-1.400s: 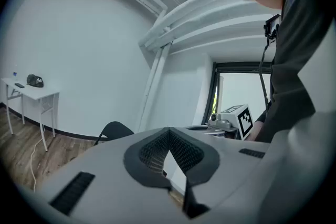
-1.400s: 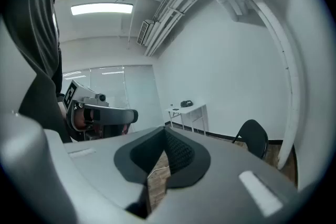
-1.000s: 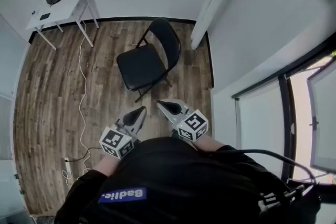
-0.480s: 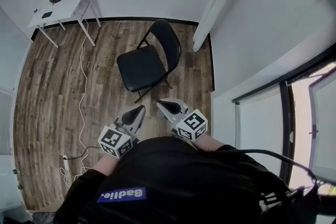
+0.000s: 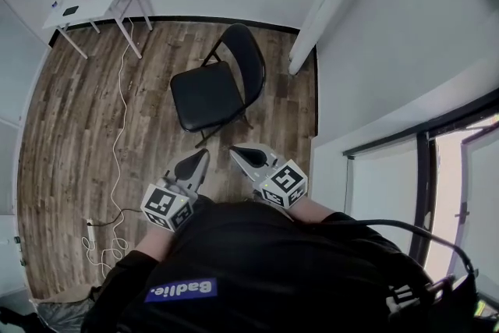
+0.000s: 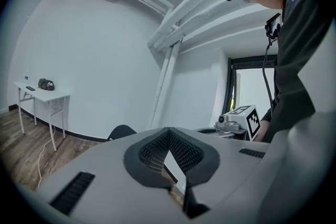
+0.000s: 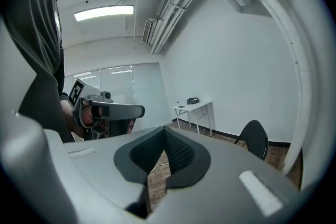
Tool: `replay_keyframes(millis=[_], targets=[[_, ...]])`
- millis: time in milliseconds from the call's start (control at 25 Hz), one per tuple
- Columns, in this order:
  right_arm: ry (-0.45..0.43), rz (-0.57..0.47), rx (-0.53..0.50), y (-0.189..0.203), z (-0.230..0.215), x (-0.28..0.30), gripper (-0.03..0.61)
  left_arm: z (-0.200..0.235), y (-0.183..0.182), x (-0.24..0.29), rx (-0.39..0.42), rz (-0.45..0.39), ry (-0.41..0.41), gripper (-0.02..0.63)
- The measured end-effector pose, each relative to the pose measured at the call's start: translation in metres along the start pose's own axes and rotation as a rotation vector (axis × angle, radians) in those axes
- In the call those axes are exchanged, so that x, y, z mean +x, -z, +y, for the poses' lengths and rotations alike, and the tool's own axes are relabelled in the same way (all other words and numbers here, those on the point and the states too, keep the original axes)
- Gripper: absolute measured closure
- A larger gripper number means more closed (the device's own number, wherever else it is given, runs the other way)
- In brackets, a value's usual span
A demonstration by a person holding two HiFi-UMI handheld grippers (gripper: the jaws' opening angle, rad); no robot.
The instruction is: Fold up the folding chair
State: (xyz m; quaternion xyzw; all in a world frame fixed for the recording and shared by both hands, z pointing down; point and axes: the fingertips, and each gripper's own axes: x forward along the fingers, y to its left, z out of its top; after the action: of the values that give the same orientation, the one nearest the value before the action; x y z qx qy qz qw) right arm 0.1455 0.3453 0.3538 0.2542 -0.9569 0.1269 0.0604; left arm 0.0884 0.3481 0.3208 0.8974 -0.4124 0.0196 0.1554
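Folding chair unfolded on wood floor, upper centre of head view. Left tool and right tool below it, jaws pressed together, empty, apart from chair. Likely approach step: close in, spread jaws, steady backrest top, lift seat front edge upward.

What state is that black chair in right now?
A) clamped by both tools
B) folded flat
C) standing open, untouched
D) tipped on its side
C: the folding chair stands open on the wood floor, with the left gripper and right gripper short of it.
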Motion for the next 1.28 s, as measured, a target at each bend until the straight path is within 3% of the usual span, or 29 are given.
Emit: replay_keyframes(millis=[280,880,1080,1280], targets=[[0.029,0.001,-0.006,-0.01,-0.037,0.05,0.577,0.058,-0.011,0.022,0.003,-0.014,0.016,0.609],[0.205,-0.011,0.014,-0.071,-0.133,0.234,0.577,0.266,-0.068,0.081,0.047,0.018,0.158,0.609],[0.233,0.012,0.023,-0.074,-0.162,0.248,0.577,0.296,-0.071,0.103,0.015,0.03,0.153,0.609],[0.2,0.006,0.011,-0.079,-0.191,0.249,0.577,0.308,-0.072,0.133,0.003,0.031,0.118,0.609]])
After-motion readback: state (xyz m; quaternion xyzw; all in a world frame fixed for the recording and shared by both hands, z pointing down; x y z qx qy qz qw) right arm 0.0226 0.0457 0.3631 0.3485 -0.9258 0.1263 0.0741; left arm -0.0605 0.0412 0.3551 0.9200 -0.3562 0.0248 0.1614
